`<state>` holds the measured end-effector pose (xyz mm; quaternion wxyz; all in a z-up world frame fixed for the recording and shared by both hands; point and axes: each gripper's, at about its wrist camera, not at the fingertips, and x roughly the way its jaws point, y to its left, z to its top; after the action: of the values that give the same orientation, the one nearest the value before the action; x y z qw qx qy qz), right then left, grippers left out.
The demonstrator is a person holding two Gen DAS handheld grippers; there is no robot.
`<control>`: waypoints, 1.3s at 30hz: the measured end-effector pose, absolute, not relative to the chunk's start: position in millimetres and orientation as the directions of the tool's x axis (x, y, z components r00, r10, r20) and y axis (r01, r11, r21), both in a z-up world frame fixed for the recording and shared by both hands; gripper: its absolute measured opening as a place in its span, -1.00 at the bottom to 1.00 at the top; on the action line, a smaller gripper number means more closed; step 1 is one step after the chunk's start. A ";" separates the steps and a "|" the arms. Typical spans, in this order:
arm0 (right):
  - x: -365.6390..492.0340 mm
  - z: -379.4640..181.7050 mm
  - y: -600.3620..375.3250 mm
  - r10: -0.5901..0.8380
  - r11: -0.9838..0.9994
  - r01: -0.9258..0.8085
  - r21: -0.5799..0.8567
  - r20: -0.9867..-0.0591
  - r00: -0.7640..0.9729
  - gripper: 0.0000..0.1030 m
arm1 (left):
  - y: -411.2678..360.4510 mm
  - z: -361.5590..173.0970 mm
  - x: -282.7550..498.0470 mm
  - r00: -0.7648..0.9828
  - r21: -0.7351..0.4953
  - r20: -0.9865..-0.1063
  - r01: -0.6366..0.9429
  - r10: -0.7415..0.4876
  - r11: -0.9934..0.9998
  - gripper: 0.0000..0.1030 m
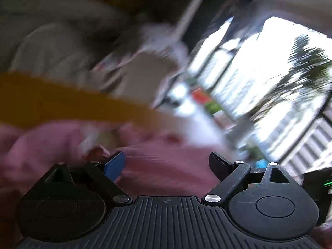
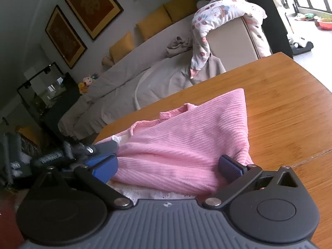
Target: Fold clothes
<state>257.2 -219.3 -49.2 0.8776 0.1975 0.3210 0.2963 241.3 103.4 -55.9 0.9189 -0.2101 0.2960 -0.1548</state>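
The right gripper [image 2: 168, 166] is wide open around the pink ribbed sweater [image 2: 182, 145] on the wooden table [image 2: 280, 108]; the left gripper [image 1: 168, 161] gapes over it, holding nothing

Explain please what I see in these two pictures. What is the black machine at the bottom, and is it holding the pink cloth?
There is no robot here. A person holds a two-finger tool in each hand, and each tool carries a wide-angle camera that looks forward along its fingers. The black part at the bottom of each picture is the tool itself.

The sharp picture is from the right hand-held gripper. Its blue pads stand wide apart on either side of a pink ribbed garment, which lies bunched on a wooden table. The pads do not press it, so nothing is held. Behind the table is a grey sofa with yellow cushions.

The blurred picture is from the left hand-held gripper. It is open too, over the same pink garment. The blur hides the rest.
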 end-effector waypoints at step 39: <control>262.1 -58.7 -230.9 0.689 0.676 -0.360 0.643 -0.379 0.618 1.00 | 371.9 -127.5 154.2 0.933 -0.926 -0.328 -0.286 -0.147 0.247 -0.78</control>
<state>262.1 -230.9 -58.7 0.8601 0.2628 0.3135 0.3049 154.2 371.9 -127.5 0.7695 -0.6119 0.1772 0.0452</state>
